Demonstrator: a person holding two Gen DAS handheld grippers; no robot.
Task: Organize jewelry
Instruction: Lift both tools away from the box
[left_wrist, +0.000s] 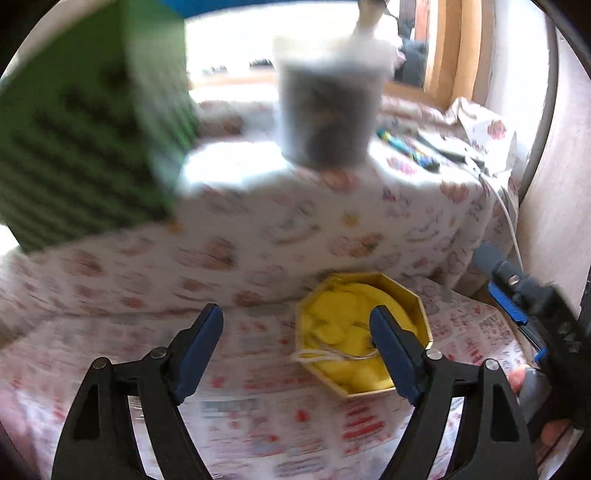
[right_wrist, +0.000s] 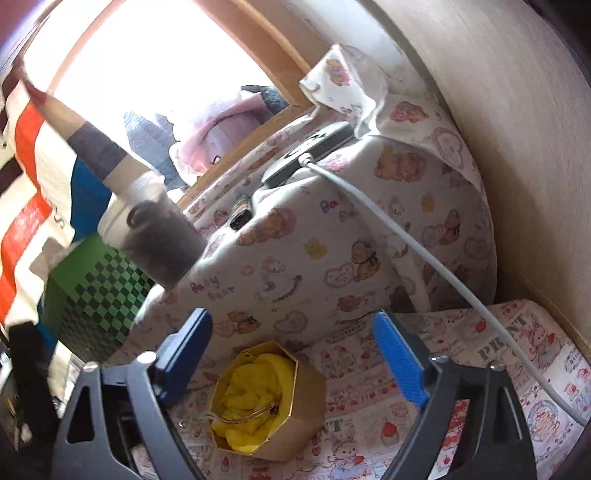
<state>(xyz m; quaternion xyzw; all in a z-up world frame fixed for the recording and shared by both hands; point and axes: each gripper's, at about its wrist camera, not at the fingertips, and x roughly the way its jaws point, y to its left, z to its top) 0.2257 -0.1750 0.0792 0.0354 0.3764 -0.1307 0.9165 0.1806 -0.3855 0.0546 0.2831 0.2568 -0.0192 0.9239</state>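
An octagonal gold box (left_wrist: 364, 332) lined with yellow cloth sits on the printed cloth. A thin metal bangle with a white string tag (left_wrist: 332, 356) lies in it, the tag hanging over the rim. The box also shows in the right wrist view (right_wrist: 269, 402), with the bangle (right_wrist: 247, 415) on the yellow lining. My left gripper (left_wrist: 295, 332) is open and empty, just above and left of the box. My right gripper (right_wrist: 291, 350) is open and empty, straddling the box from above. The right gripper also shows at the right edge of the left wrist view (left_wrist: 517, 295).
A green checkered box (left_wrist: 92, 129) stands at the left and a clear tub of dark contents (left_wrist: 328, 99) behind. A white cable (right_wrist: 424, 251) runs to a dark device (right_wrist: 310, 151) on the raised cushion. A wall (right_wrist: 517, 147) is at the right.
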